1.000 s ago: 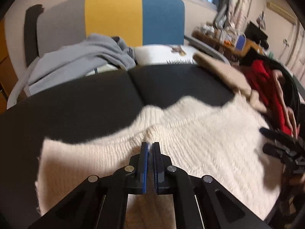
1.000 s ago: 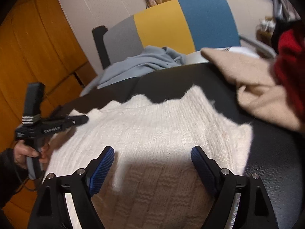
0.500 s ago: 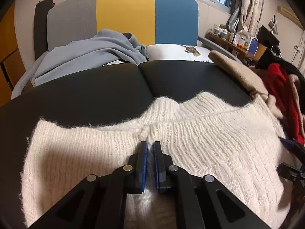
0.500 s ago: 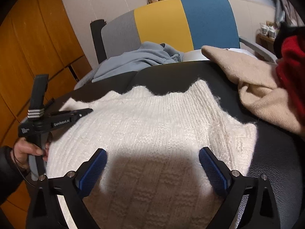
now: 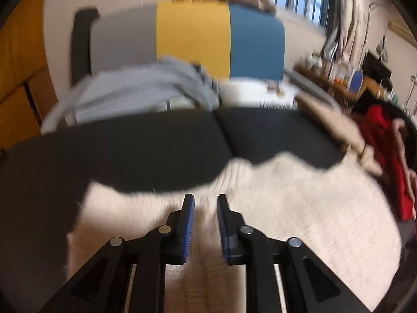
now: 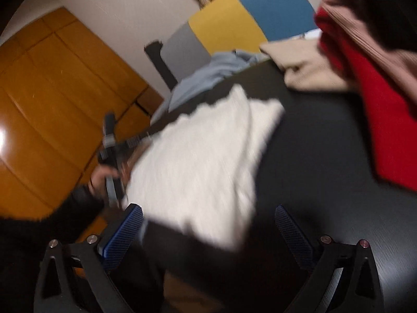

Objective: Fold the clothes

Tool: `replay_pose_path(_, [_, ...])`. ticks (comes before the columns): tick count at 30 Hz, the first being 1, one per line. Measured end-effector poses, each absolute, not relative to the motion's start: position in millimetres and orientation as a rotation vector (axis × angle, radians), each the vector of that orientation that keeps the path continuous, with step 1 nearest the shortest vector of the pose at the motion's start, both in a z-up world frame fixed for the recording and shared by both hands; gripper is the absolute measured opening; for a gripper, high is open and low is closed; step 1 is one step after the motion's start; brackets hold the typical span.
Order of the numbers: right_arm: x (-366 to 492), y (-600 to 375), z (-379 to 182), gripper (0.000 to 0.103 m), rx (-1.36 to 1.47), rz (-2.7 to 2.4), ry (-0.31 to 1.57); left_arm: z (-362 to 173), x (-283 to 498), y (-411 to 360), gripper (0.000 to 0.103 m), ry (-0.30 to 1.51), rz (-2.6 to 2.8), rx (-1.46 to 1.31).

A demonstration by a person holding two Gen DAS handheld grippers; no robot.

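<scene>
A cream knitted sweater (image 5: pixel 273 208) lies folded on the black table (image 5: pixel 130 151). My left gripper (image 5: pixel 206 203) hovers over its near left part, fingers a small gap apart, open, with nothing between them. In the right wrist view the same sweater (image 6: pixel 203 161) is a blurred white rectangle on the black table (image 6: pixel 325 156). My right gripper (image 6: pixel 208 219) stands wide open above the sweater's near edge, empty. The left gripper's handle (image 6: pixel 112 156), held by a hand (image 6: pixel 100 177) in a dark sleeve, sits at the sweater's left side.
A beige garment (image 5: pixel 336 122) and a red garment (image 5: pixel 383 151) are piled at the table's right. A grey-blue garment (image 5: pixel 135 94) lies at the back in front of a grey, yellow and blue chair back (image 5: pixel 192 36). Orange wooden cupboards (image 6: pixel 52 104) stand at left.
My left gripper has let go of the sweater and opened a little, pulling back. My right gripper has swung back and tilted, so the sweater now sits farther from it.
</scene>
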State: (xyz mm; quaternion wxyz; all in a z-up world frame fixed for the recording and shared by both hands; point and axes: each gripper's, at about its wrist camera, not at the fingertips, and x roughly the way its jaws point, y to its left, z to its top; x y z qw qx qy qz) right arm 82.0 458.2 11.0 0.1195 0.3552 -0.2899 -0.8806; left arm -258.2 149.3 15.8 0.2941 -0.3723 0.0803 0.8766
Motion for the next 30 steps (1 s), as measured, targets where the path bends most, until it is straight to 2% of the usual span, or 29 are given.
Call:
replay_pose_path(4, [80, 455, 4, 0.103, 1.050, -2.518, -0.728, 34, -227, 179, 0.017, 0.201, 2.228, -0.896])
replay_pose_path(13, [18, 455, -1, 0.103, 0.915, -2.411, -0.674, 7, -147, 280, 0.017, 0.381, 1.925, -0.825])
replay_pose_path(21, [6, 447, 12, 0.103, 0.992, -2.214, -0.600, -12, -161, 290, 0.018, 0.307, 1.837, -0.953])
replay_pose_path(30, [-11, 432, 22, 0.103, 1.101, -1.964, -0.518, -18, -160, 286, 0.018, 0.295, 1.819, -0.948])
